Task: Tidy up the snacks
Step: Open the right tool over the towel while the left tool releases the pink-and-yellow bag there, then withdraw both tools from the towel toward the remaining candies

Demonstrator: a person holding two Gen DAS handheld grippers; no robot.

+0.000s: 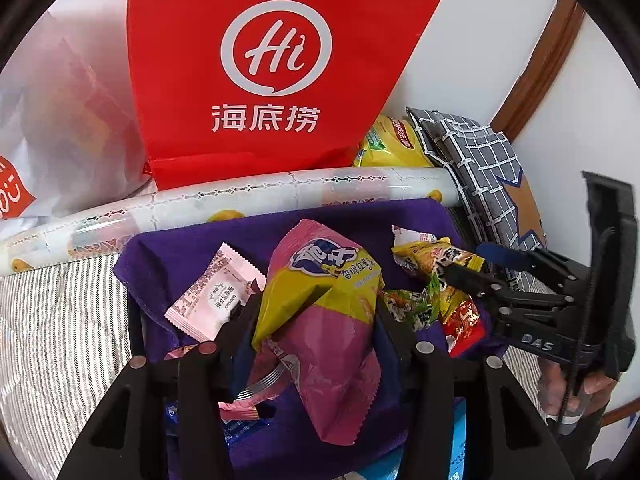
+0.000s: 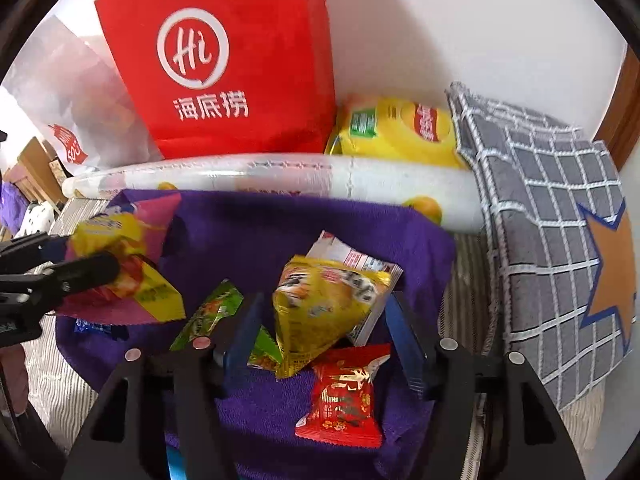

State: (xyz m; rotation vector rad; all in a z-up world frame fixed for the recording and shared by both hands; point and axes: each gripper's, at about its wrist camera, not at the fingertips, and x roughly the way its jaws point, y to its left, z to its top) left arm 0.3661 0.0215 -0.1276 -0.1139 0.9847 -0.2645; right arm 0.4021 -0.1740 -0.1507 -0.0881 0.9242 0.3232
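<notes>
Two sets of fingers: left clamped on pink-yellow packet, right apart around yellow packet.

Purple cloth. Red bag, white round logo, upper centre. Pink-yellow packet centre of left view. Yellow packet, red packet, green packet. Grey white-grid cushion, orange star, right. Black tongs.

Bright, even daylight fills both views. The fisheye bends straight lines near the dark round rims. The red bag throws a soft shadow on the wall. The right wrist view is slightly motion-blurred.
</notes>
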